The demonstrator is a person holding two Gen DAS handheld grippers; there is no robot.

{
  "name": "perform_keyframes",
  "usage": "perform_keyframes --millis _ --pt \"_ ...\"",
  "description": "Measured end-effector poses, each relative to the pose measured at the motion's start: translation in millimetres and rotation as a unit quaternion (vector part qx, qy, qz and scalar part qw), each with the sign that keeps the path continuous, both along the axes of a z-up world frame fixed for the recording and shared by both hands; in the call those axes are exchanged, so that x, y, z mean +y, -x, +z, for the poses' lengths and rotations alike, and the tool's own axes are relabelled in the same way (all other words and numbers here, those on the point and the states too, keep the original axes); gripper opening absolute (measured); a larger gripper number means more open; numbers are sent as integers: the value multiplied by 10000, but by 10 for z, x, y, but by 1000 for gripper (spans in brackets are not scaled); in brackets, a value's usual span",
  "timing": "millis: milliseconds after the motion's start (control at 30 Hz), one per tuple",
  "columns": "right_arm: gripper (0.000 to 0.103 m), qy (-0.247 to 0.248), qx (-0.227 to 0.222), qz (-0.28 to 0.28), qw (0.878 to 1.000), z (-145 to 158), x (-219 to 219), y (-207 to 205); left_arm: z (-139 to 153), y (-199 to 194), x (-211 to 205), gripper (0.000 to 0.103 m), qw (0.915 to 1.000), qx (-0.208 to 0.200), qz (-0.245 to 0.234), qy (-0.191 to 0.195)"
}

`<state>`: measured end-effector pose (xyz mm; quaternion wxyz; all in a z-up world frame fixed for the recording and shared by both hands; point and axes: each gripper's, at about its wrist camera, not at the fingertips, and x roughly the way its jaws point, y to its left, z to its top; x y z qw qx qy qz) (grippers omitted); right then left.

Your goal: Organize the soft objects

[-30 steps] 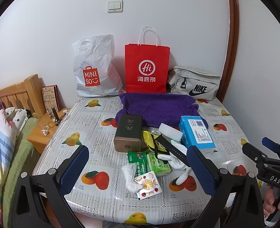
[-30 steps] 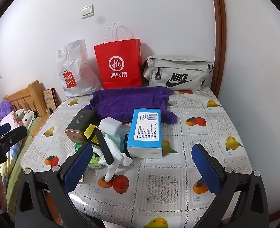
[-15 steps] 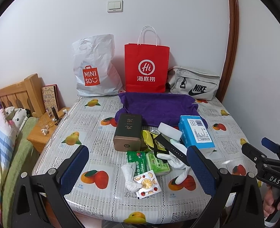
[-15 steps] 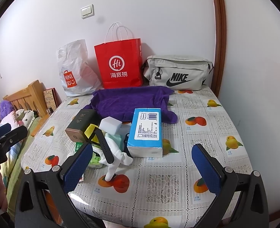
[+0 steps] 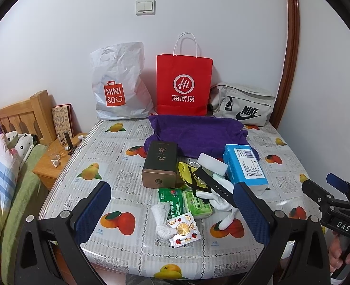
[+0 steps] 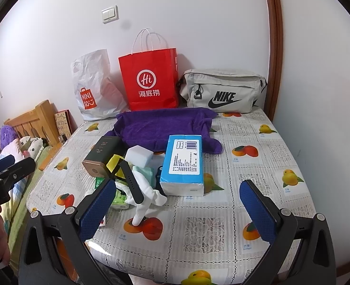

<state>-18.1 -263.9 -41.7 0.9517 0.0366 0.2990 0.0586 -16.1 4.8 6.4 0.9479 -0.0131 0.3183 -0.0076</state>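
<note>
The left gripper point(image 5: 172, 209) is held level above the near table edge, jaws wide apart and empty; the right gripper point(image 6: 177, 210) likewise. The soft white fabric glove point(image 6: 148, 193) is lying between them beside the blue tissue pack point(image 6: 184, 163).

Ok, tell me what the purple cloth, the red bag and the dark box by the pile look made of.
Purple cloth: looks like terry or fleece, matte and fuzzy, lying in soft folds. Red bag: stiff paper, smooth, with crisp creases and thin white cord handles. Dark box: probably metal or coated card; smooth dark sides with a satin bronze end, so hard rather than soft.
</note>
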Motion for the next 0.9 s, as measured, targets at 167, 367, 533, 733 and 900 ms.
perform_keyframes --millis 167,367,533,733,900 --pt "102 -3 -5 -5 10000 4 7 -1 -6 10 0 103 10000 2 3 15" --pt "102 -37 -28 1 10000 11 12 18 -5 15 1 103 10000 -7 9 9" --pt "102 -52 -52 -10 10000 25 11 47 4 13 7 103 10000 -19 -4 56" --pt "102 -66 -68 -14 10000 33 12 60 91 41 30 103 10000 -72 -13 52" --pt "102 -69 -73 -10 9999 34 10 59 98 54 36 103 9999 -93 -22 67"
